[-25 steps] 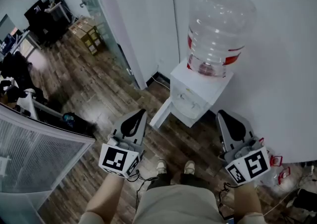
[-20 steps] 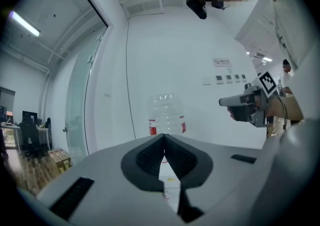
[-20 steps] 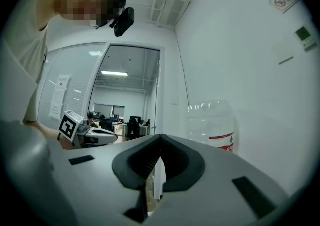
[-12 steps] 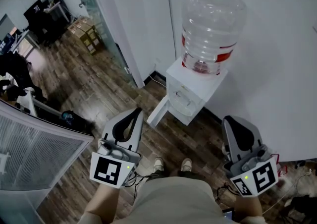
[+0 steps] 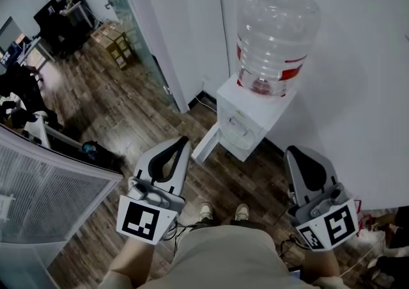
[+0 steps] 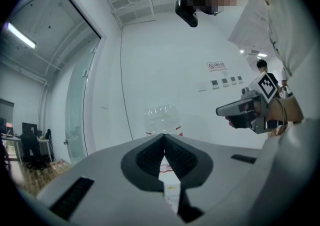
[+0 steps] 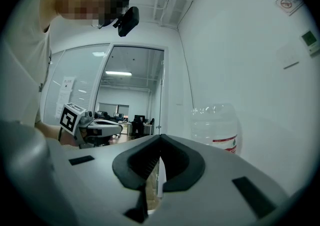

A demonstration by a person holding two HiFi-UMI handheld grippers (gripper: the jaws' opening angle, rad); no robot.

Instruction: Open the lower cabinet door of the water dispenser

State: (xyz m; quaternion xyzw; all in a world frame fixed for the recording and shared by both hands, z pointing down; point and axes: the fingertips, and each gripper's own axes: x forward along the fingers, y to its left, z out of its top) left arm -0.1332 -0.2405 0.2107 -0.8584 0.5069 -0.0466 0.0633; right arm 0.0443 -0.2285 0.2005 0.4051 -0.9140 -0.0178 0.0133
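Observation:
The white water dispenser stands against the wall with a clear bottle on top. Its lower cabinet door hangs swung out to the left over the wood floor. My left gripper is shut and empty, held level in front of the door's edge without touching it. To the dispenser's right, my right gripper is likewise shut with nothing in it. In the left gripper view the closed jaw tips line up under the bottle. The right gripper view has its shut jaws left of the bottle.
A glass partition runs along the left, with cardboard boxes and office desks beyond it. A grey mesh panel is at the lower left. Cables lie on the floor at the right. The person's shoes are just before the dispenser.
Both grippers have risen and drawn back toward the person, mostly in the first half second. The cabinet door stays swung out throughout.

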